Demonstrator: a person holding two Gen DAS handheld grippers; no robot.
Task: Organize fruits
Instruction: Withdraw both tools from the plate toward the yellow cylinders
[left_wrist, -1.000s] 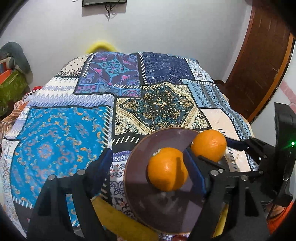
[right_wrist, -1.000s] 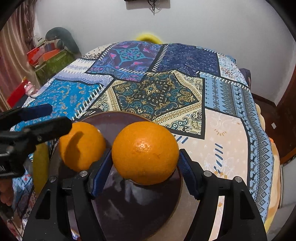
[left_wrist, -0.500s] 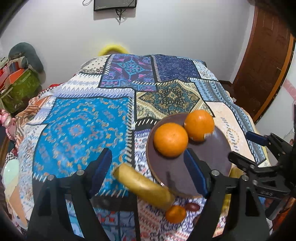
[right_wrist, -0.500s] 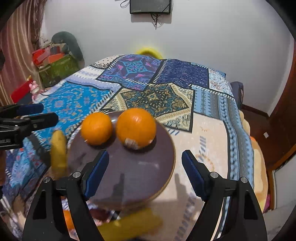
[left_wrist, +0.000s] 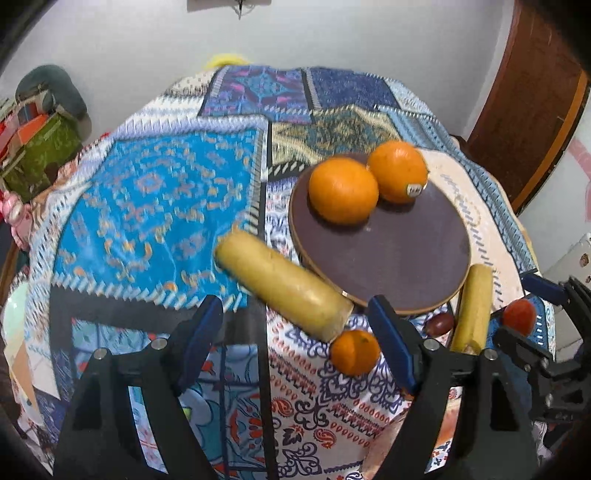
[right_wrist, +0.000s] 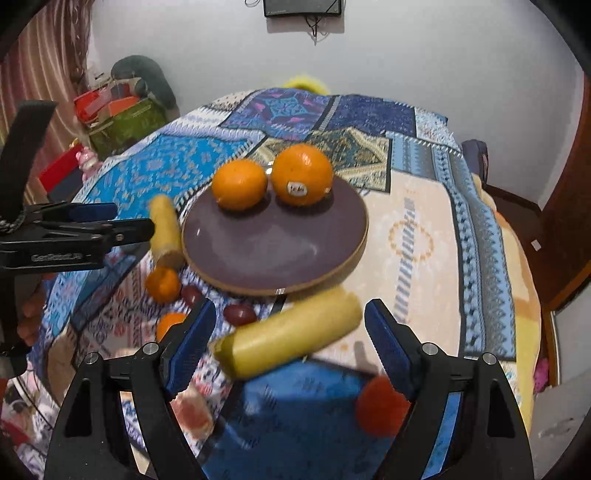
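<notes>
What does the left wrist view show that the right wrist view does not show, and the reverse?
Only the left wrist view: the brown door at the right, and the right tool seen from the side.

Only the right wrist view: the curtain, the black box on the wall, a second dark red fruit, and the left tool from the side.

Both: the plate with two oranges touching each other, two bananas beside the plate, a small orange, a red fruit, and the patterned cloth.
</notes>
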